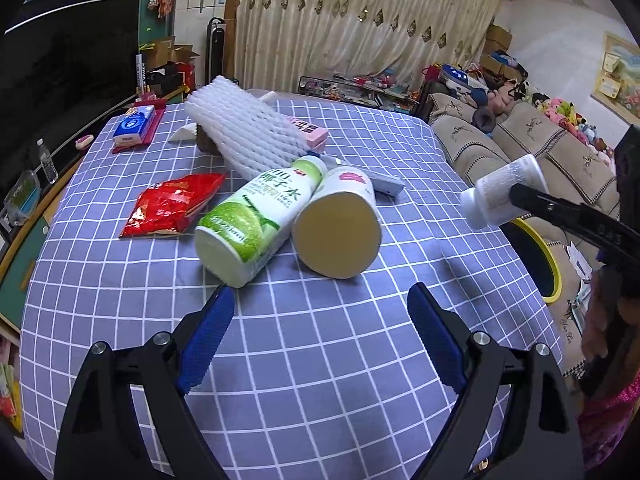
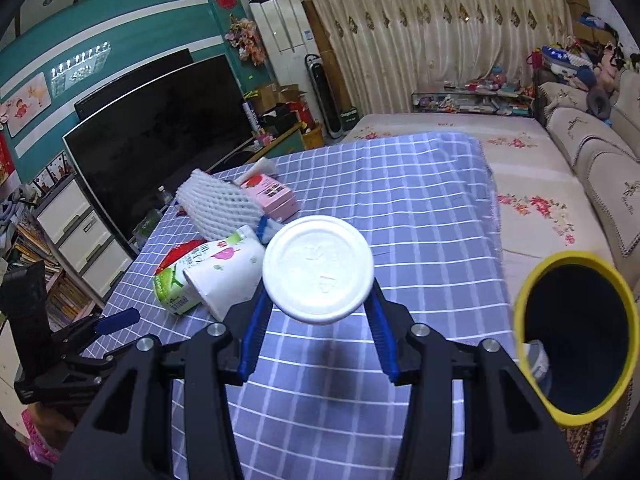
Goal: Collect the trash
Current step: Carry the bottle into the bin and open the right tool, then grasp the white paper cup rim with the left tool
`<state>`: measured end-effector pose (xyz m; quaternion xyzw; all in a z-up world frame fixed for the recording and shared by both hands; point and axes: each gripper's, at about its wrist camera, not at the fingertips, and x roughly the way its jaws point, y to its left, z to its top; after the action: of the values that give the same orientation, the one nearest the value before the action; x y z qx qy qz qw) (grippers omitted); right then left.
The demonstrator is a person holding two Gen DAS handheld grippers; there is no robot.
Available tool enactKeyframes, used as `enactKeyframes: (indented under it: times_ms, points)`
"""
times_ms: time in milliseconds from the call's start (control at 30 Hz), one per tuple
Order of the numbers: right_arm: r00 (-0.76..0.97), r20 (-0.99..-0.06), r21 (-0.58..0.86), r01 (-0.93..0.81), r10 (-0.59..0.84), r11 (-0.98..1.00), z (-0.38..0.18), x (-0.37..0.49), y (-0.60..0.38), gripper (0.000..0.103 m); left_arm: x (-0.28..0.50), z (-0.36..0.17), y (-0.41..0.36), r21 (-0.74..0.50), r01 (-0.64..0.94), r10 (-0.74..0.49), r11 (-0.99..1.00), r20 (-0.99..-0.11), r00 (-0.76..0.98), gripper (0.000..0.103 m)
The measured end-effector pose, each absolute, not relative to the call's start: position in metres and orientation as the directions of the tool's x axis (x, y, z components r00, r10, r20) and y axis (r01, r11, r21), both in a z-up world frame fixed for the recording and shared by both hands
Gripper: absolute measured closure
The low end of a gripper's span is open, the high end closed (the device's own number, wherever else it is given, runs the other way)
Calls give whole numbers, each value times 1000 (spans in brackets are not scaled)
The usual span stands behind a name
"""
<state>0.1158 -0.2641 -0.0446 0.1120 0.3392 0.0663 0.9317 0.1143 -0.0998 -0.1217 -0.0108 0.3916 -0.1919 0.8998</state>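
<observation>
while the right tongs [image 2: 318,312] are clamping a small white bottle [image 2: 319,269] between their blue pads, about half closed around its body, we are carrying it clear above the checked bench [image 2: 420,216], with its round base facing the right wrist camera. from the left wrist view the same bottle [image 1: 500,192] is hanging off the bench's right edge, lying sideways in the grip. we are judging this as the carry step: one piece of trash is picked and is on its way to the yellow-rimmed bin [image 2: 576,336], which is standing just beside the bench on the right, with something pale already lying inside it.

the left tongs [image 1: 320,320] are gaping wide and holding nothing, hovering over bare cloth just short of the green-label bottle [image 1: 256,220] and the paper cup [image 1: 340,228], which are lying on their sides and touching. behind them are sitting the red snack wrapper [image 1: 172,208], the white foam netting [image 1: 248,136] and the pink box [image 1: 312,132].

next, we are needing to bring the held bottle over the dark mouth of the bin before letting the pads spread, or it may be glancing off the rim.
</observation>
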Motion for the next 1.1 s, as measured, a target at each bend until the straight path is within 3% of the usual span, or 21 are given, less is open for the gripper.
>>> enactKeyframes:
  times_ms: [267,467,700,1100]
  points:
    - [776,-630,222,188,-6,957,-46,91,-348,58,119,-115,-115,-159,362,-366,918,-688,626,16]
    - [634,-755,142,408,-168,902,-95,100,-428,58,119,-116,-137,-138,401,-376,906,-698,609,16]
    - [434,-887,82,481,-156,873,-173,126,-469,58,119,-118,-153,-108,421,-368,901,-707,605,16]
    - [422,-892,78,502,-165,861,-181,129,-469,55,132,-130,-163,-105,427,-362,898,-727,583,16]
